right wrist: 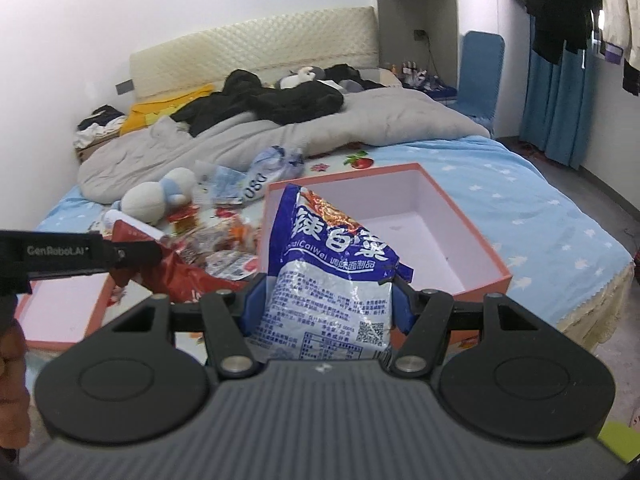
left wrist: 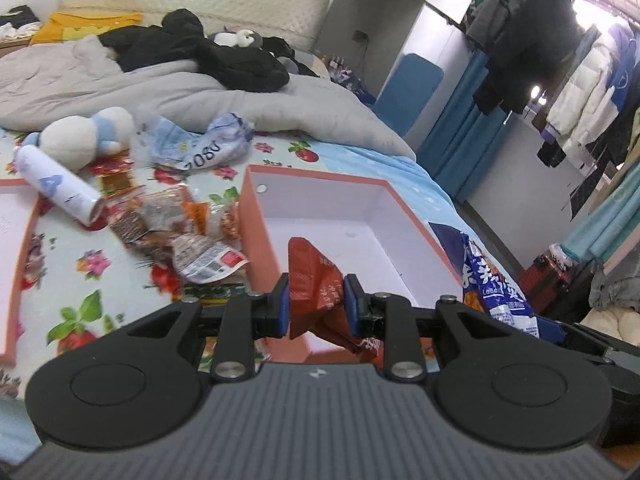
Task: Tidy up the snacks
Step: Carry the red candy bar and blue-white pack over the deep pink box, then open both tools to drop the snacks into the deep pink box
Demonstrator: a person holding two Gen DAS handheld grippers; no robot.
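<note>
Left gripper (left wrist: pixel 315 306) pinches a crumpled red snack packet (left wrist: pixel 316 280), right gripper (right wrist: pixel 322 306) clamps a blue-and-white snack bag (right wrist: pixel 328 280); both hang over the empty pink box (right wrist: pixel 486 256), apparently for dropping in.

An open box (right wrist: pixel 472 280) lies on the bed (right wrist: pixel 540 208), with a heap of snack packets (left wrist: pixel 180 232) just to its left and a box lid (left wrist: pixel 16 272) beyond that. Behind the heap lie a plush toy (left wrist: pixel 88 136) and a canister (left wrist: pixel 60 188), with a rumpled quilt (left wrist: pixel 200 96) further back.
</note>
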